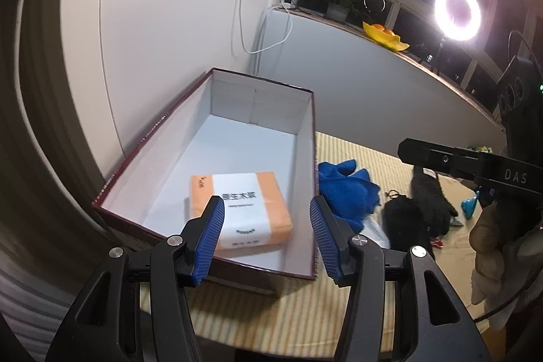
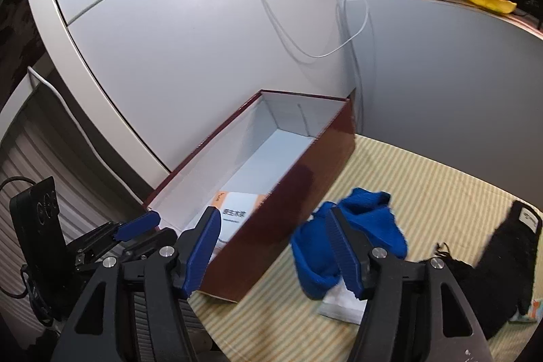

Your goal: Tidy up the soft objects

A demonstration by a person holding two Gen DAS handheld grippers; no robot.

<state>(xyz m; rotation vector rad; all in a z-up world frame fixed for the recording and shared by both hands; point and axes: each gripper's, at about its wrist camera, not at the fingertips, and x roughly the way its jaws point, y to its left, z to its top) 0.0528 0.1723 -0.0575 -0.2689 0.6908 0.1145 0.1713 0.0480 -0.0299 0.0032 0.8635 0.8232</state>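
An open dark-red box with a white inside stands on a striped mat. An orange-and-white tissue pack lies in its near end. My left gripper hovers open above the box's near edge, nothing between its blue pads. A crumpled blue cloth lies just right of the box. My right gripper is open above the box's near corner and the blue cloth, holding nothing. The right gripper's black body shows in the left wrist view.
Black fabric pieces lie right of the blue cloth, with a white flat packet under the cloth. The striped mat ends at white walls behind. A ring light and a yellow fruit dish stand on the sill.
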